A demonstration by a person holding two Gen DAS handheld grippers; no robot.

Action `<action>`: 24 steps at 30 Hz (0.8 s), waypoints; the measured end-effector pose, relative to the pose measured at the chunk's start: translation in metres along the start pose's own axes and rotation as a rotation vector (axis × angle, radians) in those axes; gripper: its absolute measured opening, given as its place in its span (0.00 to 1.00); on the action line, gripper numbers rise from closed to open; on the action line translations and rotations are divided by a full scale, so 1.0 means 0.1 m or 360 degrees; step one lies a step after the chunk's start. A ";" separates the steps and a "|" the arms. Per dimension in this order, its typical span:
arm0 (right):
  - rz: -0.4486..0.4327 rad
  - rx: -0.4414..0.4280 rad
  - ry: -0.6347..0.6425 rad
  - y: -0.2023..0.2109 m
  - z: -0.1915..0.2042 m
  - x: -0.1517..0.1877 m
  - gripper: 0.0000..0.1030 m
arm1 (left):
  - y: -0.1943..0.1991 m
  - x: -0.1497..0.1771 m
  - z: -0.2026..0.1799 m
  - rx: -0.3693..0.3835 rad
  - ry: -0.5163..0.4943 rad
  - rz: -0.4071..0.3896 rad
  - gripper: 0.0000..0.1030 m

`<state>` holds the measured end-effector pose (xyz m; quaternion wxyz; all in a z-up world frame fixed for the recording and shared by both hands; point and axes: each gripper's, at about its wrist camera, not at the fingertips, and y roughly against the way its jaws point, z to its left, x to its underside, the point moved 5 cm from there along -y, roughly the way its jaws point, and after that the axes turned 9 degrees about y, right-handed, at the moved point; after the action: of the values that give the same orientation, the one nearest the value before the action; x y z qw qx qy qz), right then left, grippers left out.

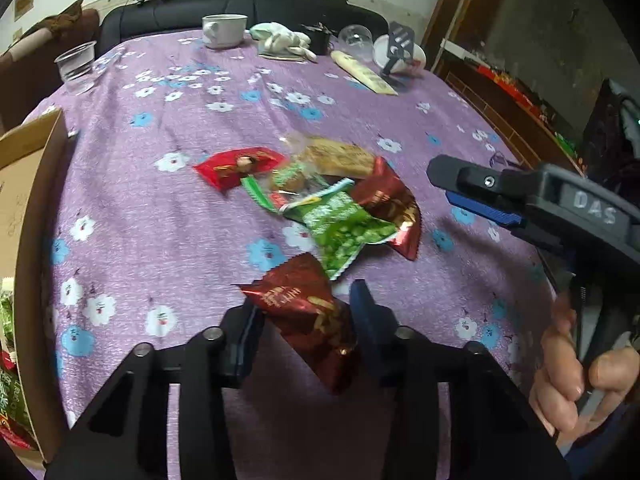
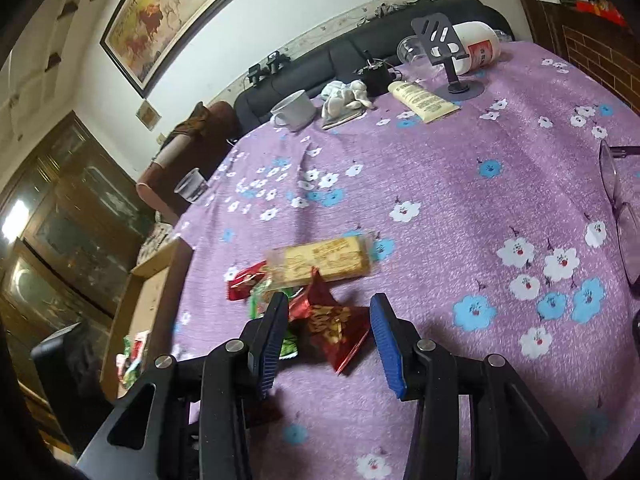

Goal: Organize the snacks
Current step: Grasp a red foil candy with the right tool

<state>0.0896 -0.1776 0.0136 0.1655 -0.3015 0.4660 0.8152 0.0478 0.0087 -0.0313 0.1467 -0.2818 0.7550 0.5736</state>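
Observation:
My left gripper (image 1: 306, 296) is shut on a dark red snack packet (image 1: 312, 320), which fills the gap between its pads just above the purple flowered tablecloth (image 1: 160, 220). Beyond it lies a small pile: a red packet (image 1: 240, 164), a green pea packet (image 1: 344, 232), a biscuit bar (image 1: 340, 156) and another dark red packet (image 1: 392, 200). My right gripper (image 1: 442, 186) hovers at the right of the pile. It stands open (image 2: 329, 298), and that second dark red packet (image 2: 336, 328) lies between its fingers with gaps at the sides. A cardboard box (image 1: 40, 200) at the left edge holds several packets.
At the far end stand a white mug (image 1: 224, 30), a white cloth (image 1: 284, 38), a cream tube (image 1: 364, 72), a grey phone stand (image 2: 444, 48) and a tipped white jar (image 2: 480, 46). A plastic cup (image 1: 76, 66) sits far left. Glasses (image 2: 616, 208) lie at the right edge. A hand (image 1: 568, 368) holds the right gripper.

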 end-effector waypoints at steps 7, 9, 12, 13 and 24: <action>0.0018 -0.0003 -0.0034 -0.19 -0.06 0.01 0.45 | 0.15 -0.02 0.23 -0.0008 0.0028 -0.0047 0.35; 0.0088 -0.0078 -0.0013 -0.27 -0.01 0.05 0.45 | 0.17 -0.03 0.27 -0.0021 0.0026 -0.0074 0.35; 0.0234 -0.0346 0.0034 -0.29 0.19 0.17 0.45 | 0.18 -0.04 0.35 -0.0007 0.0072 -0.0101 0.35; 0.0270 -0.0438 0.0060 -0.26 0.27 0.21 0.45 | 0.18 -0.04 0.37 -0.0004 0.0090 -0.0114 0.35; 0.0123 0.0019 0.0374 -0.34 0.44 0.18 0.49 | 0.21 -0.07 0.47 -0.0007 0.0178 -0.0181 0.35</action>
<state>0.0798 -0.1229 -0.0031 0.0799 -0.3759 0.4983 0.7772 0.0365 0.0589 -0.0250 0.1361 -0.3561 0.7436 0.5494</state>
